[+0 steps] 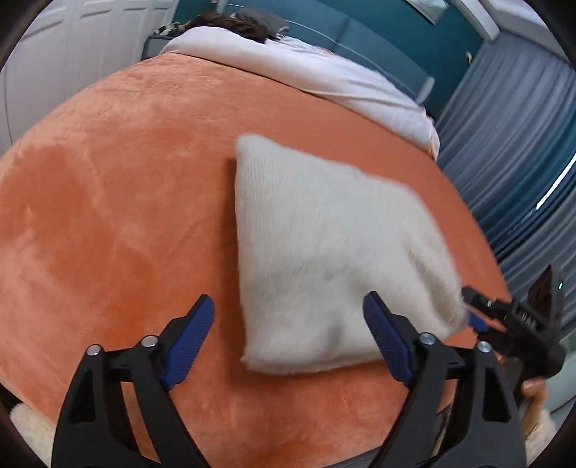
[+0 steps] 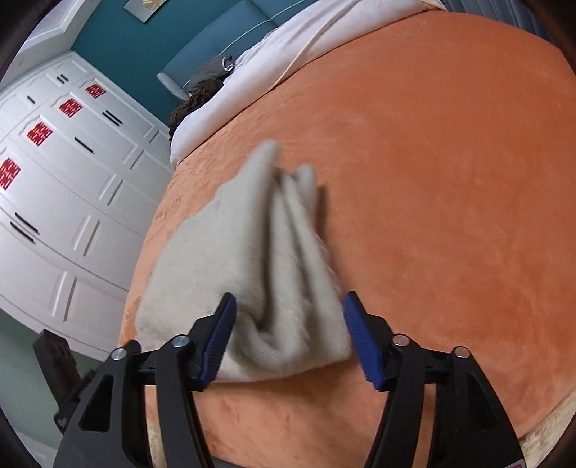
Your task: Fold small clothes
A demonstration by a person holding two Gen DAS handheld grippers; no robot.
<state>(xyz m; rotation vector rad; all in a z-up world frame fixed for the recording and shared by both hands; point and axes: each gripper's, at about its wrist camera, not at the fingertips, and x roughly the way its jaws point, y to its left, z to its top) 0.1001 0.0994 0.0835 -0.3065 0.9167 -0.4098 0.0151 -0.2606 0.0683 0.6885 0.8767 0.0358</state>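
Observation:
A cream fuzzy knit garment [image 1: 324, 252] lies folded on the orange blanket [image 1: 126, 180]. In the right wrist view the garment [image 2: 259, 273] shows bunched folds, blurred. My left gripper [image 1: 288, 324] is open, above the garment's near left corner, holding nothing. My right gripper [image 2: 288, 331] is open with the garment's near end between its fingers; its pads are apart from the cloth on the right side. The right gripper also shows in the left wrist view [image 1: 478, 313] at the garment's right corner.
A white duvet [image 1: 306, 68] and dark clothes [image 1: 234, 21] lie at the head of the bed by a teal headboard [image 1: 378, 43]. Grey curtains [image 1: 511, 144] hang at right. White wardrobe doors [image 2: 64, 187] stand beyond the bed's left edge.

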